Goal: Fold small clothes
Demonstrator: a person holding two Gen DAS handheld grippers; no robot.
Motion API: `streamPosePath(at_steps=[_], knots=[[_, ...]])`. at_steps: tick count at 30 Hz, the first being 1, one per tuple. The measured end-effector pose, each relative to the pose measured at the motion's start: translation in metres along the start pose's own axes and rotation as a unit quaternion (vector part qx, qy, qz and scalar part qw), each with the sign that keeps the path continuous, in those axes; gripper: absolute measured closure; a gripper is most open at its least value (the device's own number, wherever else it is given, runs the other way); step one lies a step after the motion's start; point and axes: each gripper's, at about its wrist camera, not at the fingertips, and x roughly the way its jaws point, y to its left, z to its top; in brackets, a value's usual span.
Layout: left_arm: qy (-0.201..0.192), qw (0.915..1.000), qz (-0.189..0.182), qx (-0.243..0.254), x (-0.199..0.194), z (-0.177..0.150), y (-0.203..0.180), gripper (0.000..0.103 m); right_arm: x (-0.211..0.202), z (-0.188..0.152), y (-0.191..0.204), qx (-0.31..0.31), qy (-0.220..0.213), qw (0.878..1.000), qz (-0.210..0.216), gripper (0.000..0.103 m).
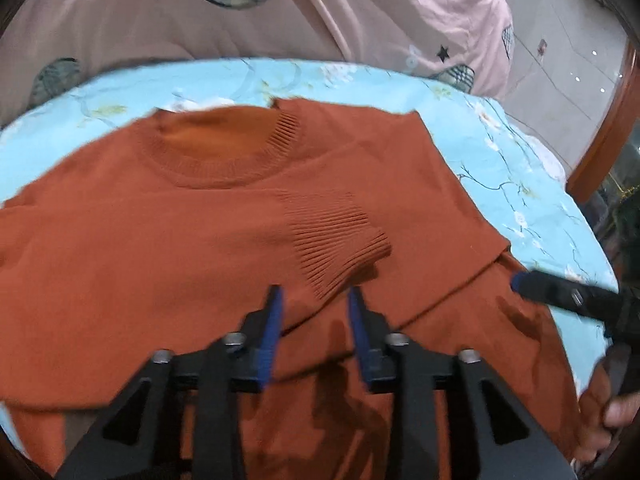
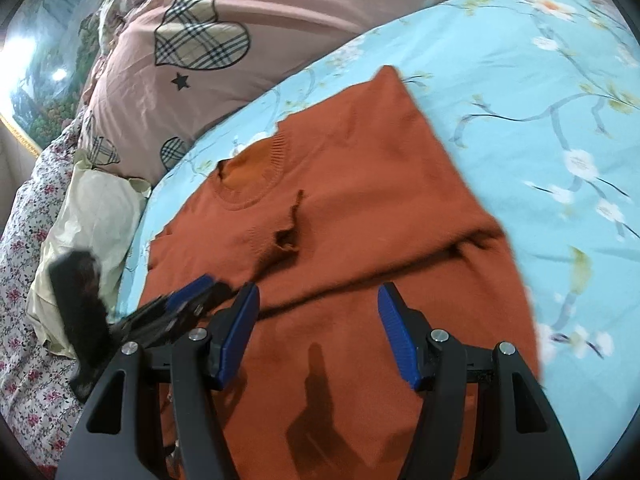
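I have the rust-orange sweater (image 1: pixel 168 240) spread flat on the light blue floral sheet (image 1: pixel 520 168), neckline (image 1: pixel 224 152) on the far side from both my tongs. One sleeve is folded across the chest, and its ribbed cuff (image 1: pixel 336 240) lies just beyond the tips of my left tongs (image 1: pixel 315 294). Those jaws stand partly apart, with nothing between the blue pads (image 1: pixel 272 332); they hang over the sweater's body, though I cannot say for sure whether the tips brush the knit. My right tongs (image 2: pixel 318 294) are spread wider and are also empty, poised over the lower half of the sweater, with the folded sleeve's edge running across just ahead of them. From the right wrist view the left tongs show blurred off to the left side. Beyond the sweater, past both tongs, a pink quilt (image 2: pixel 280 12) with plaid hearts is bunched up, and a cream pillow (image 2: pixel 96 216) lies off to the left
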Motion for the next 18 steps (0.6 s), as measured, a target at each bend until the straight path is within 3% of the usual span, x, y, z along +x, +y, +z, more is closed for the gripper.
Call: streamPosePath(at_steps=[5,7,11,14,15,16,17,18], knots=[[-0.022,0.9974,0.048,-0.049,-0.052,-0.031,0.046,0.055,0.036,0.009,0.016,0.001,0.025,0.999,0.021,0.04],[-0.028,0.9923,0.092,-0.078,-0.069,-0.047,0.073,0.054,0.051,0.012,0.022,0.0,0.032,0.999,0.024,0.04],[-0.039,0.969,0.203,-0.135,-0.096,-0.075,0.124,0.049,0.081,0.017,0.03,0.002,0.05,0.998,0.023,0.04],[-0.036,0.9543,0.227,-0.191,-0.106,-0.089,0.164,0.049,0.097,0.019,0.034,0.006,0.051,0.998,0.021,0.042],[-0.032,0.9517,0.229,-0.202,-0.105,-0.09,0.172,0.049,0.1,0.021,0.038,0.003,0.047,0.999,0.02,0.056],[-0.032,0.9492,0.227,-0.216,-0.105,-0.091,0.182,0.049,0.104,0.024,0.041,0.0,0.047,0.999,0.019,0.083],[-0.033,0.9486,0.224,-0.221,-0.105,-0.09,0.188,0.048,0.106,0.027,0.044,0.0,0.05,0.999,0.02,0.095],[-0.029,0.9485,0.22,-0.226,-0.102,-0.089,0.194,0.047,0.108,0.032,0.047,0.0,0.051,0.998,0.022,0.095]])
